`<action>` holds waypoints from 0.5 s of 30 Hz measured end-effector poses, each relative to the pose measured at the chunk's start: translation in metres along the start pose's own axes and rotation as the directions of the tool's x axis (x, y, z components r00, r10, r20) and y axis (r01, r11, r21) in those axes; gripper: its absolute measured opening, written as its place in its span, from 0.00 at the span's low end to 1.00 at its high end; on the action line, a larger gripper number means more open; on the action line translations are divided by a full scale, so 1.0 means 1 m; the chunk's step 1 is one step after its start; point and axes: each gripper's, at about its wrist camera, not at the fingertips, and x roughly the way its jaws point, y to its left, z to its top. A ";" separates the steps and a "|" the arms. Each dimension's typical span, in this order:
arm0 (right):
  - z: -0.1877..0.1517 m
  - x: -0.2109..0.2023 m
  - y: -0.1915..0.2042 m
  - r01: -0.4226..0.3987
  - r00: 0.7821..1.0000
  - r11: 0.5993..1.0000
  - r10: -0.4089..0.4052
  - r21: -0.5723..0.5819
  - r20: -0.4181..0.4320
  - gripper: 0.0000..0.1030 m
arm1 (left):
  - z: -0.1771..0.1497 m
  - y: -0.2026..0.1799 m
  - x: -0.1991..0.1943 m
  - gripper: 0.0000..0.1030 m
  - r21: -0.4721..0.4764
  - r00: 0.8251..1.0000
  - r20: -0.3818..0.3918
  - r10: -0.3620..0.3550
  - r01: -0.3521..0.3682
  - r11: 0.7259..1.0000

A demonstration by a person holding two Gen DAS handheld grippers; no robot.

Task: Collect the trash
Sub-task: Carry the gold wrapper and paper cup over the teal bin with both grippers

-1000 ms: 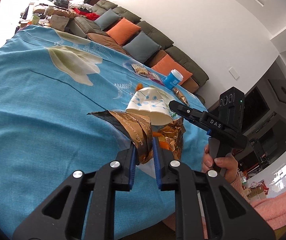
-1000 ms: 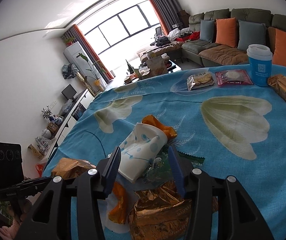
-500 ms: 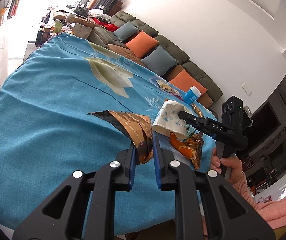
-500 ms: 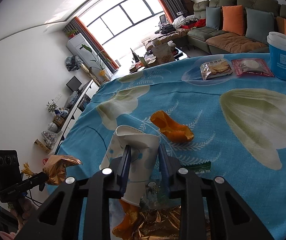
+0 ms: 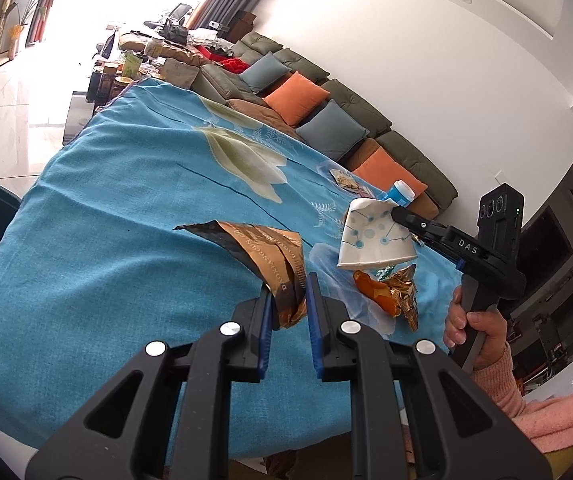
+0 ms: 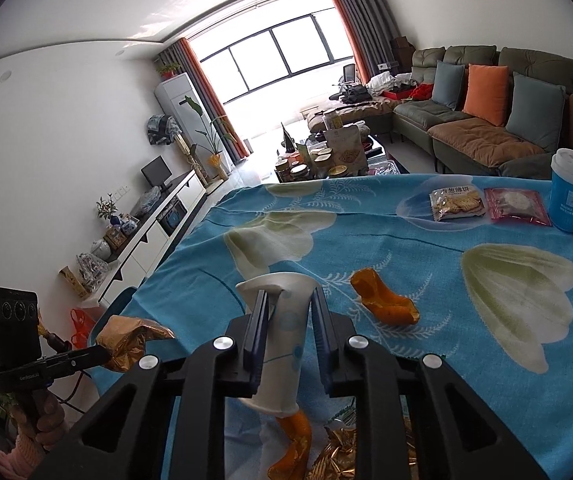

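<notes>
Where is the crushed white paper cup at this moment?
The paper cup is squeezed in the right claw, lifted above the blue tablecloth; an orange peel lies just right of it.

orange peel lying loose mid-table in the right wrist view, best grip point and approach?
Grip the orange peel across its narrower raised end at the upper left, coming from above with the fingers straddling the curl. It lies as a curved strip on the blue tablecloth, apart from other items; the flatter right end probably offers less to pinch.
</notes>
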 end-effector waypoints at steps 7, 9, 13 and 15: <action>0.007 0.000 0.008 -0.040 0.999 0.999 0.040 0.013 0.014 0.16 | -0.003 0.010 -0.014 0.16 -0.021 1.000 0.020 0.017 -0.016 1.000; 0.007 0.003 0.011 -0.041 0.999 0.999 0.041 0.000 0.004 0.16 | -0.005 0.012 -0.017 0.16 -0.024 0.999 0.024 0.022 -0.021 0.999; 0.002 0.013 0.022 -0.035 0.999 0.999 0.034 -0.040 -0.033 0.17 | -0.006 0.017 -0.022 0.16 -0.034 0.999 0.029 0.026 -0.025 0.999; -0.001 0.022 0.025 -0.051 0.996 0.998 0.047 -0.046 -0.078 0.20 | -0.006 0.018 -0.023 0.16 -0.039 0.999 0.029 0.027 -0.026 0.999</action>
